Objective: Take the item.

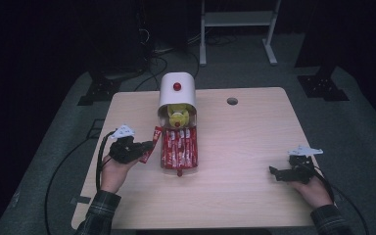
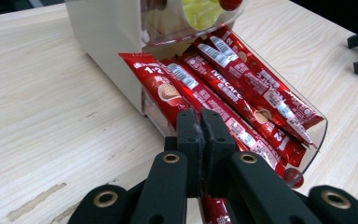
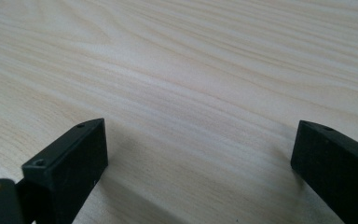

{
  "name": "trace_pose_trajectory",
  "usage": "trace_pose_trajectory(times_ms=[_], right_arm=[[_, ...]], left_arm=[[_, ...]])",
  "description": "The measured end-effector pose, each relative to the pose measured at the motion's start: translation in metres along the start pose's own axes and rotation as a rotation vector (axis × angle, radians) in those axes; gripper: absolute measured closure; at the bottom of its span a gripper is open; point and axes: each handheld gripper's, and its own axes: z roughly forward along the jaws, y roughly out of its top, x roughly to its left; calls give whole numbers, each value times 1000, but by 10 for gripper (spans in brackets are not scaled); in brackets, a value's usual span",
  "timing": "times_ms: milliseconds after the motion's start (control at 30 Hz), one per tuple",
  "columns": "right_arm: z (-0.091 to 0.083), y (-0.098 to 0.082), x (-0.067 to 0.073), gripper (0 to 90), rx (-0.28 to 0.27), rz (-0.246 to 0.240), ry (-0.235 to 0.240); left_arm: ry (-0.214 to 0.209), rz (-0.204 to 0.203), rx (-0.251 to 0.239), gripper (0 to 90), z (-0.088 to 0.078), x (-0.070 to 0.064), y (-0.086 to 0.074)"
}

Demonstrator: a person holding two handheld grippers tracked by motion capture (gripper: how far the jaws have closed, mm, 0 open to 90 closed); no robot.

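You are pinching one red sachet (image 1: 150, 145) left of centre in the high view, beside the clear tray (image 2: 318, 140) of the white dispenser (image 1: 176, 90). Your left gripper (image 1: 146, 146) is clamping it; your right gripper (image 3: 200, 154) is gaping, idle on the table (image 1: 245, 147). Pulling sideways risks snagging the neighbouring sachets (image 2: 242, 93) and spilling them.

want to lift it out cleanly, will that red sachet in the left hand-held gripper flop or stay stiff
The red sachet is long, thin and pinched near one end by the left hand-held gripper, so the free end will probably sag a little. It looks light for its size. The glossy film may be slippery, so it could slide out of the jaws or drag on the other sachets in the clear tray.
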Motion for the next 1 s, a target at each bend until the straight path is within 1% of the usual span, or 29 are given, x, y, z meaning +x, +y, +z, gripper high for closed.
trace_pose_trajectory(times_ms=[233, 500, 967, 1000], right_arm=[[0, 0, 0, 30, 0, 0, 0], [0, 0, 0, 29, 1, 0, 0], [0, 0, 0, 30, 1, 1, 0], [0, 0, 0, 30, 1, 1, 0]], left_arm=[[17, -11, 4, 877, -2, 7, -2], [37, -25, -3, 877, -2, 14, -5], [56, -46, 20, 876, 13, 26, -13], [57, -42, 23, 876, 14, 27, -13]])
